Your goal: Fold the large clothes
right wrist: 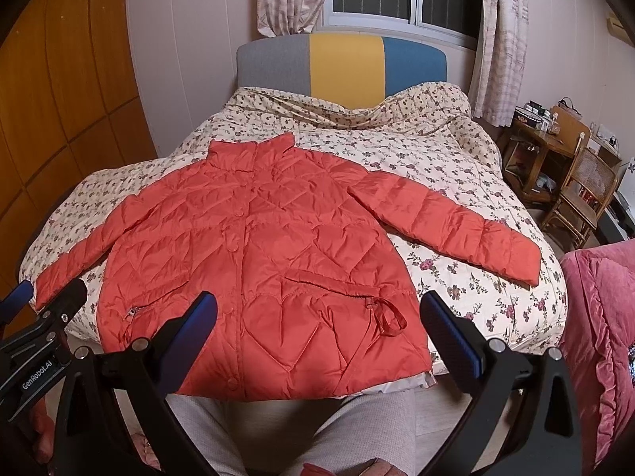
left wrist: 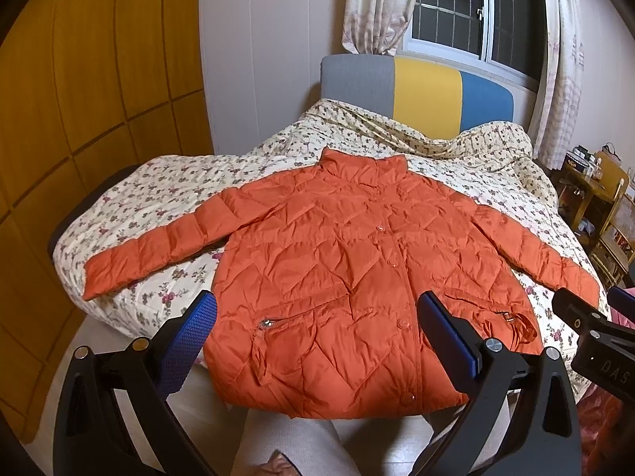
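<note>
An orange quilted puffer jacket [left wrist: 341, 273] lies flat, front up and buttoned, on the floral bedspread [left wrist: 166, 190], both sleeves spread outward. It also shows in the right wrist view [right wrist: 254, 246]. My left gripper [left wrist: 317, 329] is open and empty, held above the jacket's hem near the zip pocket. My right gripper [right wrist: 317, 325] is open and empty, above the hem near the ribbon bow. Each gripper shows at the edge of the other's view: the right gripper [left wrist: 595, 329] and the left gripper [right wrist: 35, 317].
The bed has a grey, yellow and blue headboard [left wrist: 428, 91] under a curtained window [left wrist: 472, 12]. A wooden wardrobe [left wrist: 79, 119] stands left. A wooden table and chair [right wrist: 571, 182] stand right. A pink quilt [right wrist: 599, 325] lies at the right. The person's legs [right wrist: 301, 428] are below the hem.
</note>
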Action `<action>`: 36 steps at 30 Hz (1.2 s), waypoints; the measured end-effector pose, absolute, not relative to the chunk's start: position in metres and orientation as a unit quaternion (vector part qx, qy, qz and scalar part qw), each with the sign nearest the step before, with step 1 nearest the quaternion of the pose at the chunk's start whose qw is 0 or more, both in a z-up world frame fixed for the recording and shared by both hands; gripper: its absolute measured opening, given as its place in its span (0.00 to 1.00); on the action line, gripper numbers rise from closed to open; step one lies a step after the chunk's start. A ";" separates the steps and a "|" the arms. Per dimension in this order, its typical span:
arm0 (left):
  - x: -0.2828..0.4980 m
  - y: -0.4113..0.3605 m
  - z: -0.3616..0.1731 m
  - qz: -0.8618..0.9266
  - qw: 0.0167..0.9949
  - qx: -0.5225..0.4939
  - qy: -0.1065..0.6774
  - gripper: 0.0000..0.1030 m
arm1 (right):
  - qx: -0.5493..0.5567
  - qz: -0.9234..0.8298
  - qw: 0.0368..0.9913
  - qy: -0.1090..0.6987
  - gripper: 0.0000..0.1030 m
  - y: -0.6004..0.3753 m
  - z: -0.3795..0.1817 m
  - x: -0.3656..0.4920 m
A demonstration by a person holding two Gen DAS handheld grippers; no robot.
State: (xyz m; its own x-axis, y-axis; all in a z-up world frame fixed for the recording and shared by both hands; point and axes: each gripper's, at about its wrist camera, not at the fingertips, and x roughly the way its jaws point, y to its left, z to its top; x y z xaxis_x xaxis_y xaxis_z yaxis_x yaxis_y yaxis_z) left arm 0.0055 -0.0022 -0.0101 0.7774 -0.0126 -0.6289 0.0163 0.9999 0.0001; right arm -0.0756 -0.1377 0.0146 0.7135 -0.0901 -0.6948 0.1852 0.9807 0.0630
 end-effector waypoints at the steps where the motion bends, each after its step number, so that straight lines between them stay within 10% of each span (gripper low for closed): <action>1: 0.006 -0.003 -0.011 -0.008 0.942 0.003 0.334 0.97 | 0.064 -0.074 0.923 0.372 0.98 -0.138 0.014 -0.076; 24: 0.028 0.000 -0.035 -0.020 0.929 0.000 0.369 0.97 | 0.059 -0.082 0.919 0.382 0.98 -0.157 -0.021 -0.046; 36: 0.101 0.022 -0.104 0.034 0.920 0.034 0.388 0.97 | 0.268 -0.075 0.874 0.399 0.98 -0.291 -0.130 0.024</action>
State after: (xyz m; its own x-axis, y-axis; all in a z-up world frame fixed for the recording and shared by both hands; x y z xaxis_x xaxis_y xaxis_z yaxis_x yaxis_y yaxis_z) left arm 0.1010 0.0219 -0.1041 0.6967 0.0880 -0.7120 -0.0358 0.9955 0.0880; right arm 0.0240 -0.2905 -0.1303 0.6703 0.0823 -0.7375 0.3453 0.8451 0.4081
